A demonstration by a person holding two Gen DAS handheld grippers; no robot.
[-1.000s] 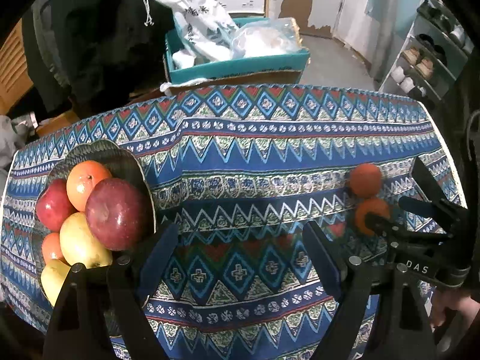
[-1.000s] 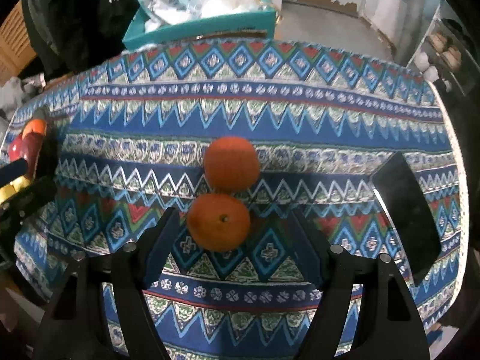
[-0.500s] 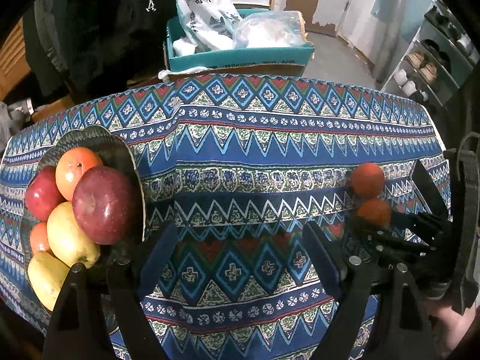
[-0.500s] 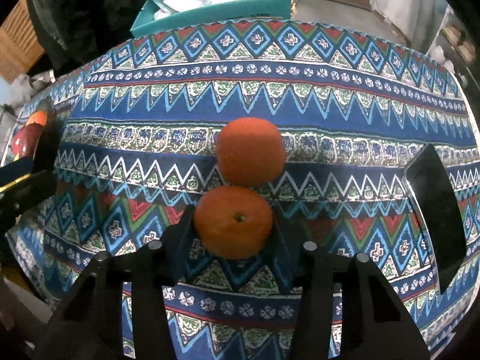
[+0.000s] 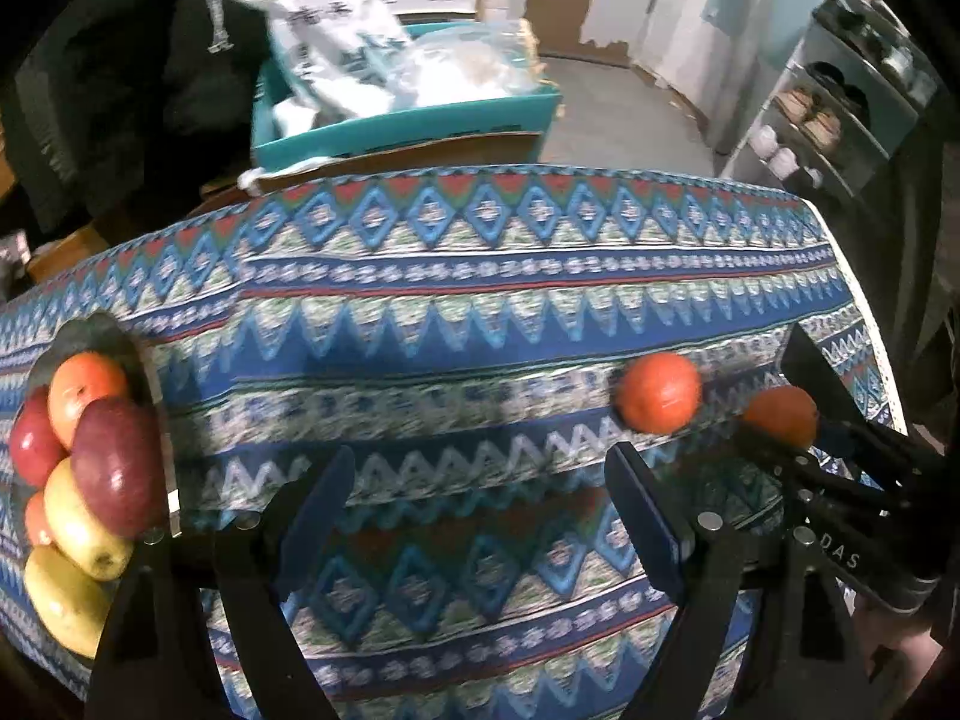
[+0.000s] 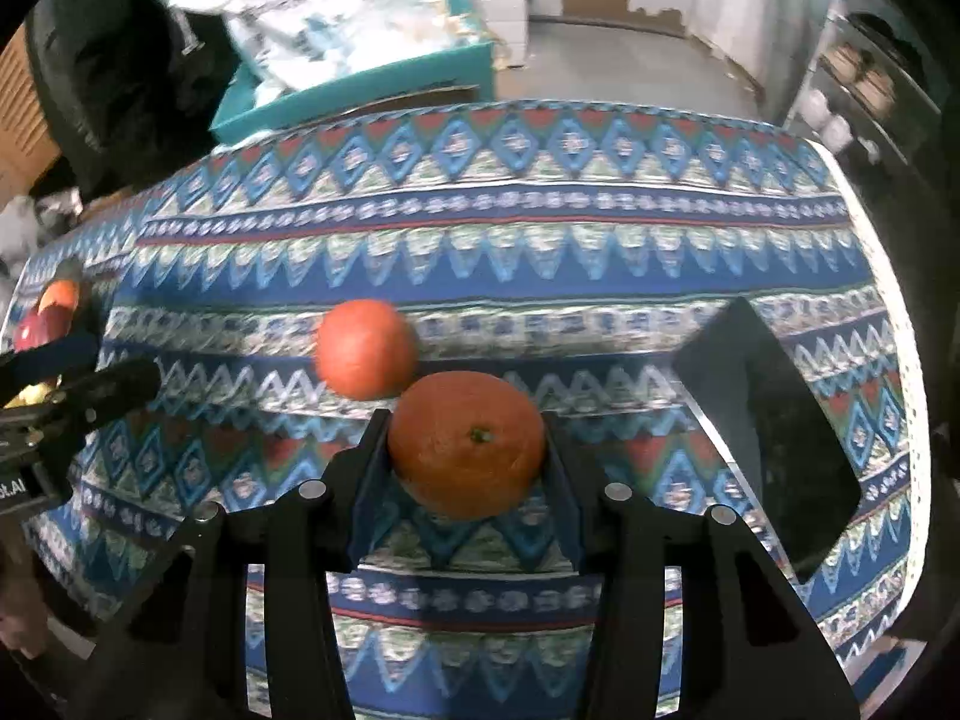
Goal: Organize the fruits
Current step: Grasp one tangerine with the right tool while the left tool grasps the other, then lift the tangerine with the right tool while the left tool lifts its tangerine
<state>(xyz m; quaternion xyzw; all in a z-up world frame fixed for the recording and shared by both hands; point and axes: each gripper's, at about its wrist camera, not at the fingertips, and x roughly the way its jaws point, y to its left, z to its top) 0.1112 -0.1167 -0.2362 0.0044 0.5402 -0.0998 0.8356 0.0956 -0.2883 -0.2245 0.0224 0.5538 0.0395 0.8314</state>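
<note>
Since a second earlier, the right gripper (image 6: 468, 450) had closed its jaws, which were spread around the orange (image 6: 467, 441), and now pinched that fruit between its pads, the stem end facing the camera; whether it had left the cloth could not be told. Nearest in the left wrist view, the left gripper (image 5: 474, 504) held its jaws spread wide over bare tablecloth (image 5: 480, 312), nothing between them. At the left edge of that view, the dish (image 5: 129, 336) held a heap of fruit: two yellow pears, a big red apple (image 5: 114, 474), a smaller red one and oranges. A second orange (image 6: 366, 355) lay on the cloth just beyond the gripped one, close to it and a little to the left. To the right, a dark flat slab (image 6: 774, 438) lay near the table's edge. Farthest off, beyond the table, a teal box (image 5: 408, 126) held white bags, and shelves with shoes stood at the far right.
</note>
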